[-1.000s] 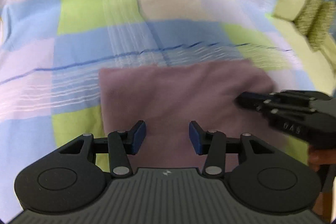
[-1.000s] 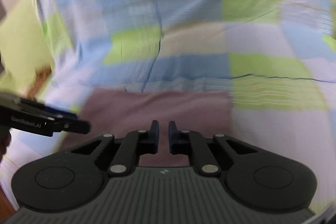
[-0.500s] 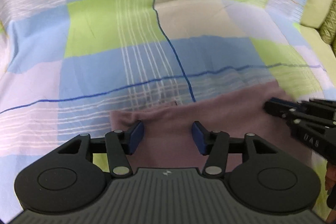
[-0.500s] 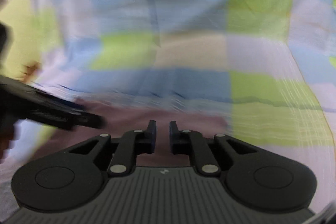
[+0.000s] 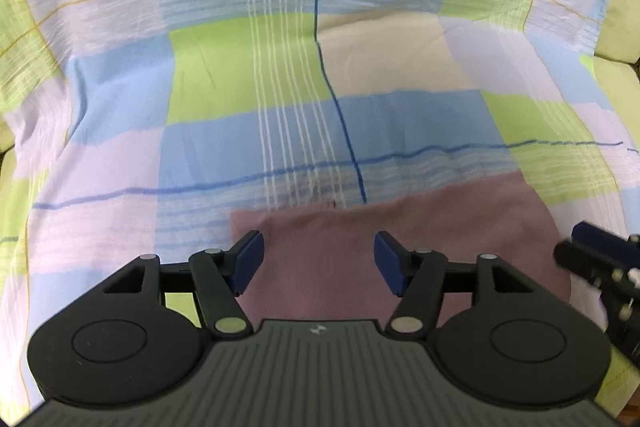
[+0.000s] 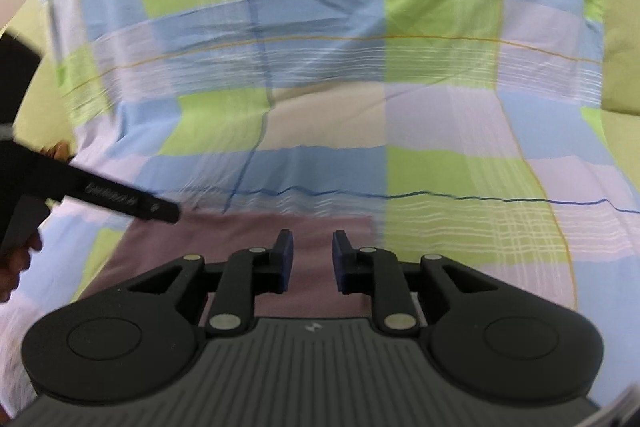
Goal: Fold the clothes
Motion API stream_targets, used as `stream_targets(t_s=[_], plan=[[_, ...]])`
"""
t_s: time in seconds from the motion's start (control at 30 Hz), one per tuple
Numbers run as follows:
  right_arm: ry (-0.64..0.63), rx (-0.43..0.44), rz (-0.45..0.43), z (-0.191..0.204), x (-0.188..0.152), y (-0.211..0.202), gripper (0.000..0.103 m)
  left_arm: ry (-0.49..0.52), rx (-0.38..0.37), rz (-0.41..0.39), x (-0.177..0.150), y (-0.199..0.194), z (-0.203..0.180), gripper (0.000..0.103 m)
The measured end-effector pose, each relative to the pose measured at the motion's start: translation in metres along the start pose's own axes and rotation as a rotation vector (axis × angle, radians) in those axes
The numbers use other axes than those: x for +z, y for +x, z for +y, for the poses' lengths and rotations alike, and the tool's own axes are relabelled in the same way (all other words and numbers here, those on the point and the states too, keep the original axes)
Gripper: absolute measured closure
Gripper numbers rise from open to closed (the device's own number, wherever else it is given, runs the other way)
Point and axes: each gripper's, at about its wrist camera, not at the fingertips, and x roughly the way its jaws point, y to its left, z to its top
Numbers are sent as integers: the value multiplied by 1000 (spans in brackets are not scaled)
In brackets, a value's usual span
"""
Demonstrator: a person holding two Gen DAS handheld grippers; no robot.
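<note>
Right gripper fingers opened narrowly; left gripper wide; mauve cloth beneath both.

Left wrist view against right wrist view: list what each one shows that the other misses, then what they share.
Only the left wrist view shows the left gripper with its jaws wide apart. Only the right wrist view shows the right gripper with its jaws narrowly apart, and a hand at the left edge. Both show the mauve folded cloth lying flat on the checked bedsheet.
</note>
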Motion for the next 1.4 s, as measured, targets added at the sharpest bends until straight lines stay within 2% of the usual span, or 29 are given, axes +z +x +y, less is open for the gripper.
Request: stream_targets(t_s=[0.07,0.17,0.23,0.3,0.33,0.43,0.47,0.53,0.57,0.6,0.63,0.73,0.83,0.9,0.97,1.03,1.13,1.17,1.27,1.4], plan=[[-51,13,9,9,-10,-3,84,-22,-15,-6,-12,-8,2,40],[-144,13,43,23,-34,-9,78,-53,-37,5,-63,-14,9,38],[-187,3,109,25,-56,-3,78,-57,-37,36,-87,-4,11,37],[-208,-26,195,25,-73,6,78,-46,-25,26,-104,0,13,37],[-193,-18,162,24,-74,0,78,-29,-20,-10,-106,-6,13,37],[-185,-13,73,23,-77,-15,74,-33,-12,12,-104,-12,15,35],[-225,-38,103,26,-80,-10,69,-35,-9,23,-104,-17,18,35],[-276,-73,191,30,-82,1,70,-40,0,32,-104,-27,27,35],[-293,-80,149,36,-78,-9,70,-47,7,40,-104,-37,37,31],[-327,-67,95,44,-74,-19,70,-92,0,66,-103,-41,50,27],[-363,-52,45,53,-71,-29,69,-149,-12,96,-102,-43,63,26],[-492,15,9,95,-70,-30,67,-273,-62,136,-95,-38,91,26],[-678,94,18,150,-85,-1,67,-392,-112,170,-88,-33,117,26],[-771,91,16,173,-94,17,67,-472,-146,193,-83,-29,135,25],[-897,71,-1,197,-106,42,68,-540,-226,221,-79,-18,146,25],[-942,49,-33,205,-108,55,70,-618,-309,260,-77,-4,153,25],[-909,67,-39,202,-100,63,85,-717,-409,303,-78,10,157,25],[-894,72,-47,199,-95,63,91,-767,-470,323,-79,18,158,25],[-820,79,-94,190,-79,50,94,-848,-577,345,-75,35,156,25],[-714,77,-148,178,-54,33,94,-827,-622,350,-59,54,145,24]])
